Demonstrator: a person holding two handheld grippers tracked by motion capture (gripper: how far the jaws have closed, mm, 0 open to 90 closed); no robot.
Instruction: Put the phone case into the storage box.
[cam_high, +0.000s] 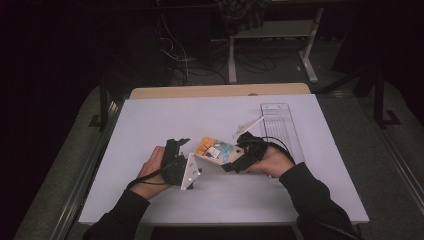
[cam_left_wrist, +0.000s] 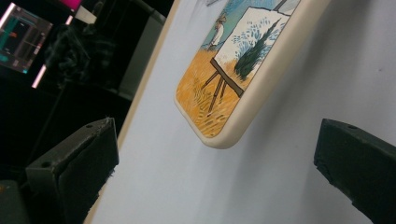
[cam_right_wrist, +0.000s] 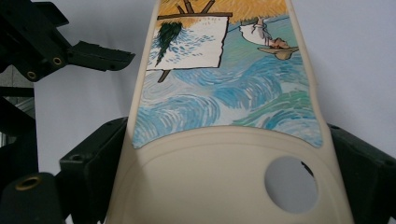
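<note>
A cream phone case (cam_high: 214, 149) printed with a painting of an easel, a field and blue swirls lies low over the white table (cam_high: 165, 120). My right gripper (cam_high: 235, 159) is shut on the case's camera-hole end, and in the right gripper view the case (cam_right_wrist: 224, 102) is clamped between both jaws of the right gripper (cam_right_wrist: 224, 163). My left gripper (cam_high: 179, 146) is open just left of the case's orange end. In the left gripper view the case's rounded corner (cam_left_wrist: 233, 60) hangs ahead of the wide gap of the left gripper (cam_left_wrist: 215, 154), touching neither finger (cam_left_wrist: 88, 154).
A clear plastic package (cam_high: 280, 125) lies flat at the table's right side. A wooden edge (cam_high: 220, 91) runs along the far side. Behind it are desk legs (cam_high: 232, 60) and cables on a dark floor. A lit screen (cam_left_wrist: 23, 42) glows off to the left.
</note>
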